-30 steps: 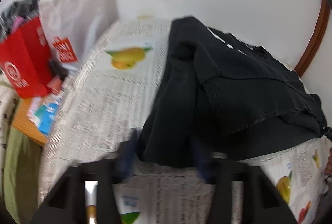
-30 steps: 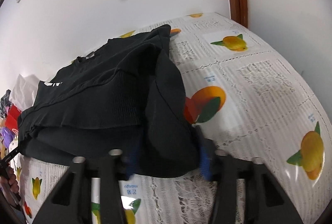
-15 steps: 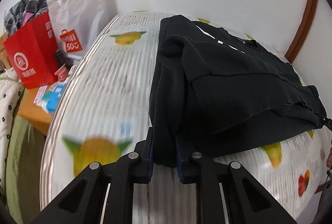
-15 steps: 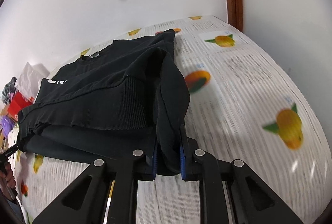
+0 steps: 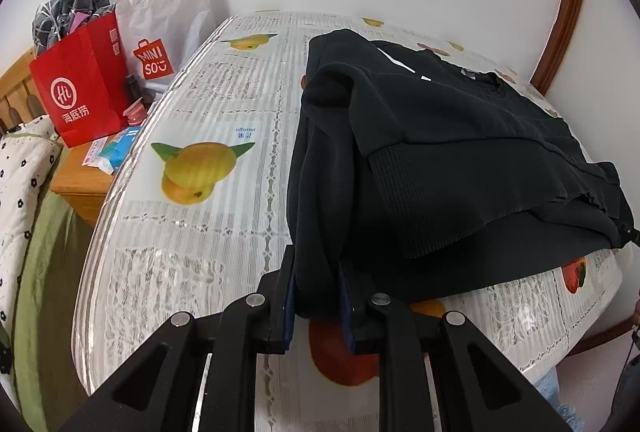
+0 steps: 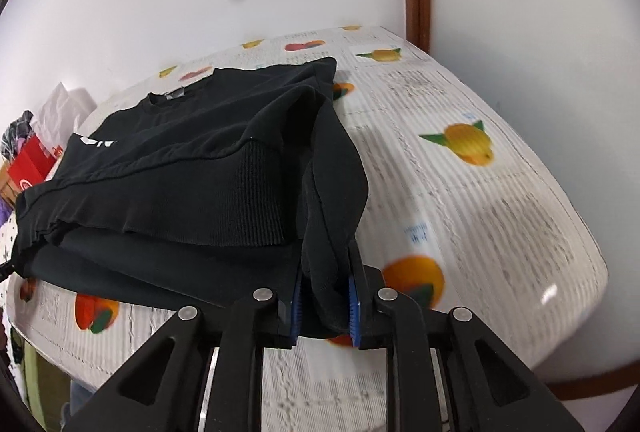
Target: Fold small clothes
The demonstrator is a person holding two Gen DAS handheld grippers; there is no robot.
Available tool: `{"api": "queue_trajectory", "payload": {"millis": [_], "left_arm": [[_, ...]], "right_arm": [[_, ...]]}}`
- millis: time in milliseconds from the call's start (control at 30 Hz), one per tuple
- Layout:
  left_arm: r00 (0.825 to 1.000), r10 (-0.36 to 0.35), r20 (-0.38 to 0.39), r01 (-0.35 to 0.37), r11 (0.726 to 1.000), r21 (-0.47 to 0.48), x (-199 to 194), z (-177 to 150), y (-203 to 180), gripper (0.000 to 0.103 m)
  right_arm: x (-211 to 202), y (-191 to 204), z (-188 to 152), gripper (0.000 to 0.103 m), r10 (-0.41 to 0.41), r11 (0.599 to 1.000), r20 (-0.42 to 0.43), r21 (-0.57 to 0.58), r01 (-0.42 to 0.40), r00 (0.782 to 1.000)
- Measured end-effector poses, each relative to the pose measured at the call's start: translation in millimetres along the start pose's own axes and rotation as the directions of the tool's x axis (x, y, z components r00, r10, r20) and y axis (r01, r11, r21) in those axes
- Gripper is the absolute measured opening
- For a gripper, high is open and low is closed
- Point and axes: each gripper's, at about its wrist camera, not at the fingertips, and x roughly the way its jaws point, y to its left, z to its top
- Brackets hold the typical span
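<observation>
Left gripper (image 5: pixel 318 296) clamps the near-left corner of the black sweatshirt (image 5: pixel 460 152); we see cloth bunched between its blue pads. The sweatshirt lies part-folded on the fruit-print tablecloth (image 5: pixel 224 112), ribbed hem (image 5: pixel 420 192) doubled over on top, collar at the far side. Right gripper (image 6: pixel 326 306) pinches the near-right corner the same way. The garment's body stretches forward and away from both grippers, its long axis running left-right between them, neither hand nearer. We judge the next fold carries this near edge forward toward the collar (image 6: pixel 160 98)
</observation>
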Motion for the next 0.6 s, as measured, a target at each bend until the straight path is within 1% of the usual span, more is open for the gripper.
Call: {"api": "queue_trajectory", "payload": {"millis": [67,133,233,300,333,367,400,433,500,600], "left_arm": [[1.000,0.011,0.002,-0.011,1.000,-0.001,-4,0,-1,0.020],[1.000,0.024,0.002,-0.024,1.000,-0.004,-8,0,-2,0.024],[1.000,0.017,0.016,-0.016,1.000,-0.016,-17,2,1,0.032],[1.000,0.003,0.029,-0.003,1.000,-0.020,-25,1,1,0.042],[0.999,-0.017,0.042,0.018,1.000,-0.019,-30,2,1,0.046],[0.998,-0.031,0.055,0.032,0.999,-0.014,-36,2,0,0.053],[0.997,-0.036,0.068,0.036,0.999,-0.009,-39,2,0,0.059],[0.996,-0.040,0.084,0.040,0.999,-0.002,-43,2,-2,0.059],[0.994,-0.053,0.097,0.052,0.999,0.012,-48,4,-6,0.059],[0.989,-0.111,0.100,0.110,0.994,0.015,-51,6,-11,0.059]], "right_arm": [[-7,1,-1,0.024,-0.015,1.000,0.006,0.006,0.015,1.000],[-17,3,0,0.026,-0.011,1.000,0.026,0.015,0.010,1.000],[-29,8,2,0.028,-0.009,1.000,0.045,0.017,0.009,0.999],[-39,13,3,0.035,-0.020,1.000,0.068,0.008,0.020,0.997],[-43,17,3,0.036,-0.021,1.000,0.077,0.002,0.021,0.997],[-46,20,3,0.037,-0.021,1.000,0.086,-0.006,0.022,0.996],[-50,25,4,0.038,-0.021,1.000,0.096,-0.015,0.023,0.995],[-53,29,5,0.038,-0.022,0.999,0.105,-0.027,0.025,0.994],[-57,37,5,0.043,-0.015,0.999,0.120,-0.049,0.021,0.993],[-55,44,7,0.045,0.020,0.998,0.113,-0.056,-0.014,0.993]]}}
